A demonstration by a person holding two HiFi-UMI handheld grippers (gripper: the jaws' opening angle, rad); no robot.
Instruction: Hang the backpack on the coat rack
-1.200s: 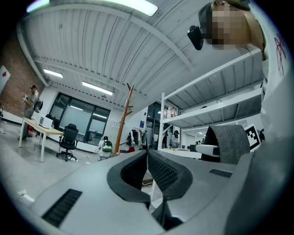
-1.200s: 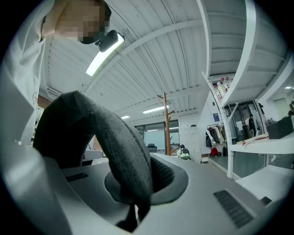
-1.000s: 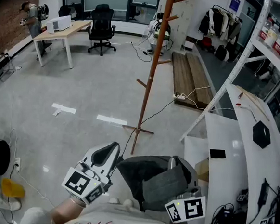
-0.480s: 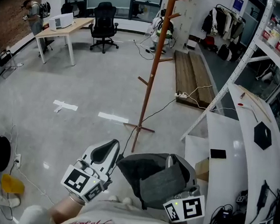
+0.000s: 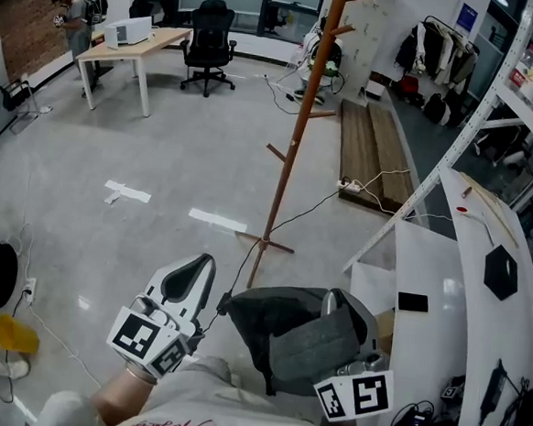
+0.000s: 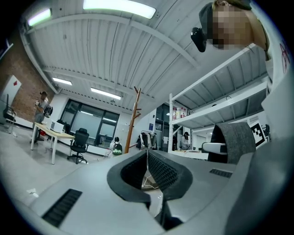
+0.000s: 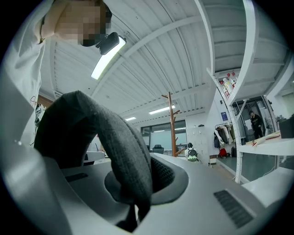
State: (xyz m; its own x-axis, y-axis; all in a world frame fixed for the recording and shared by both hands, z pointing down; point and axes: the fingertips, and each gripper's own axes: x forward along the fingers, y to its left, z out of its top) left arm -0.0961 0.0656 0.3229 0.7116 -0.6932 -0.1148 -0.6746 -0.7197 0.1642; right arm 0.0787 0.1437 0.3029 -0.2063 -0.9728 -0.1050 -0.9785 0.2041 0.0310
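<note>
**A:** Run me across it, left to right.

**B:** The left gripper point(image 6: 147, 155) has its jaws together at the tips, and nothing shows between them. It sits just beside the bag's left edge and carries none of it. Farther ahead, well apart, stands the tall brown wooden coat rack point(image 5: 293, 145), and the pegs that show are bare. The dark grey fabric backpack point(image 5: 285, 328) hangs low, close to the person's body. The right gripper point(image 7: 148, 170) is clamped tight on its grey woven strap point(image 7: 124, 151).

**A:** So how should the hang go?

**B:** I'd walk it to the rack and lift the strap above a peg. The idle left gripper could hold the loop open and steady the swing. I'd release only once the peg takes the weight.

**A:** Anything you can't make out?

**B:** The rack's top is cut off in the head view. The backpack covers most of the right gripper there, so little beyond its marker cube shows. I can't tell whether the strap is a top loop or a shoulder strap.
</note>
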